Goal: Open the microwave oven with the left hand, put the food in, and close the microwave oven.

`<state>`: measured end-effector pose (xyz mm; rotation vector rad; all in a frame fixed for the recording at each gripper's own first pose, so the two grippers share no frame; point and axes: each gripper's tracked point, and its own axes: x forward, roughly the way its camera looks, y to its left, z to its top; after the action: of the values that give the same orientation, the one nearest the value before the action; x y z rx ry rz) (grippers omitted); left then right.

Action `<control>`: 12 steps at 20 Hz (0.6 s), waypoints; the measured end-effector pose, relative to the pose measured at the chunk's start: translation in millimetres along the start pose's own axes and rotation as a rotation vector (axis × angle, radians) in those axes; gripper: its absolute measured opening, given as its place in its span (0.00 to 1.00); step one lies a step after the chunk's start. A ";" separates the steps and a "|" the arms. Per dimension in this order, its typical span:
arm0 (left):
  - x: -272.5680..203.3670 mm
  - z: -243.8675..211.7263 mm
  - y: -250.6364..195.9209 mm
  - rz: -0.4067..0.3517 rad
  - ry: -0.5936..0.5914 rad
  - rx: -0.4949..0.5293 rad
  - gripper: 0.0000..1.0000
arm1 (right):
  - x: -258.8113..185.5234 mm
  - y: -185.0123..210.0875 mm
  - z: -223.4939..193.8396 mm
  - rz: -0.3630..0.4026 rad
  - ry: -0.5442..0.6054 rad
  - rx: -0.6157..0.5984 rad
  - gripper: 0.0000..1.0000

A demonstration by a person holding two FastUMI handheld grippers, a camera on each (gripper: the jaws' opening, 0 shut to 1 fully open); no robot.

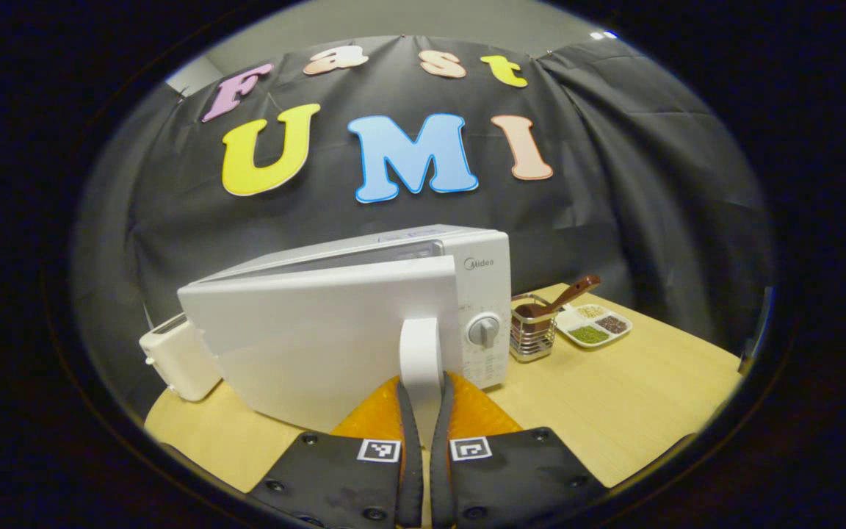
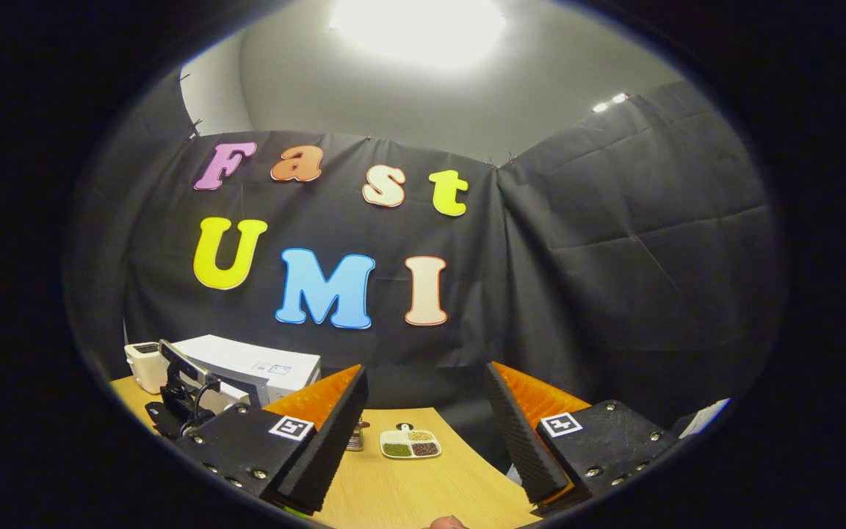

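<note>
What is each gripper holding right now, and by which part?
Left gripper clamps the microwave door's handle; right gripper is open, holding nothing.

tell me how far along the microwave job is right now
Early stage. Done: the left gripper is shut on the white door handle and the white microwave oven's door is swung partly open. In hand: opening it wider. Left: putting food in and closing. The right gripper is open, holding nothing.

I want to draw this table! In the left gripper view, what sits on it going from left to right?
Toaster → microwave door, partly open, its handle between the left tool's fingers → dial → wire basket holding a brown scoop → divided plate of grains.
</note>
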<state>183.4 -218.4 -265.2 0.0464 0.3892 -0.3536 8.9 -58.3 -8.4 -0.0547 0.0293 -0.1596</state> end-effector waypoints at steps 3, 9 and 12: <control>-23.2 -7.6 9.3 0.021 0.012 -0.005 0.12 | -2.5 2.9 -2.6 0.051 0.000 0.034 0.96; -78.8 -24.6 39.4 0.103 0.041 -0.017 0.12 | -7.4 21.7 -17.3 0.162 0.034 0.091 0.96; -102.1 -33.7 55.4 0.101 0.053 -0.022 0.11 | -14.8 51.6 -9.8 0.218 0.029 0.127 0.96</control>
<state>101.9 -129.1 -258.9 0.0536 0.4411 -0.2490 2.1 -5.6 -20.7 0.0772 0.0542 0.0560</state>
